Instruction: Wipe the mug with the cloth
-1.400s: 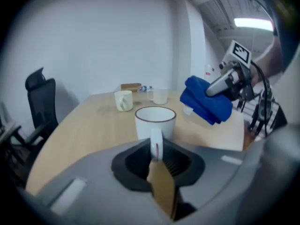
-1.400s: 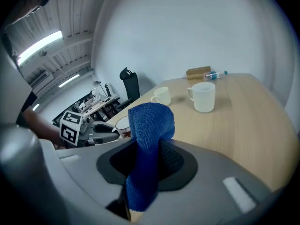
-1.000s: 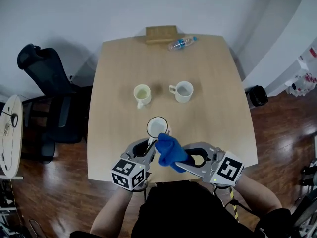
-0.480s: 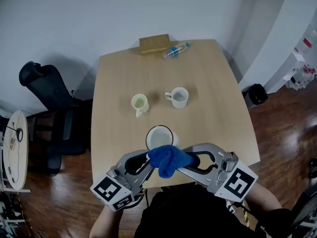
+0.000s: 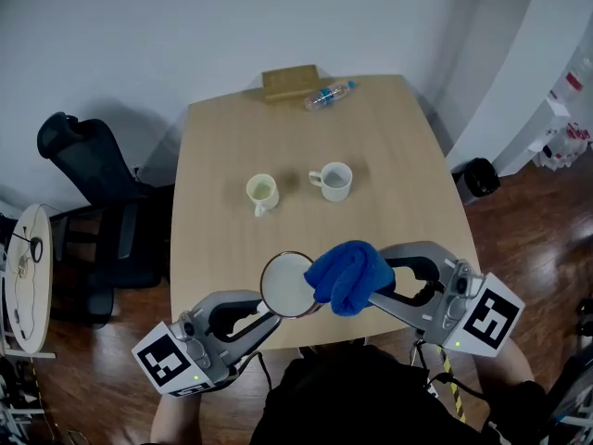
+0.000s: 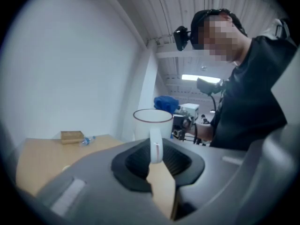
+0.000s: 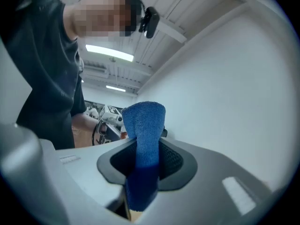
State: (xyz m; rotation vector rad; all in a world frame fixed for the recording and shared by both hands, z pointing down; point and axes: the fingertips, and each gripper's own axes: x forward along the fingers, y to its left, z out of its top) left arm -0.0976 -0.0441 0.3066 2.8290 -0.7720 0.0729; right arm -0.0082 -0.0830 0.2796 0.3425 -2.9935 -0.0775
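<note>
mugs: 3, namely held mug, yellowish mug, white mug
cloth: 1, blue
grippers: 2, namely left gripper, right gripper
bottle: 1
wooden block: 1
table: 1
office chair: 1
black bin: 1
round side table: 1

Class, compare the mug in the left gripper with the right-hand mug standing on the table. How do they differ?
The held mug is in the air, its handle clamped by the left gripper; the table mug stands free. The held mug has a dark rim; the table mug's is plain white. Both are white, open-side up.
</note>
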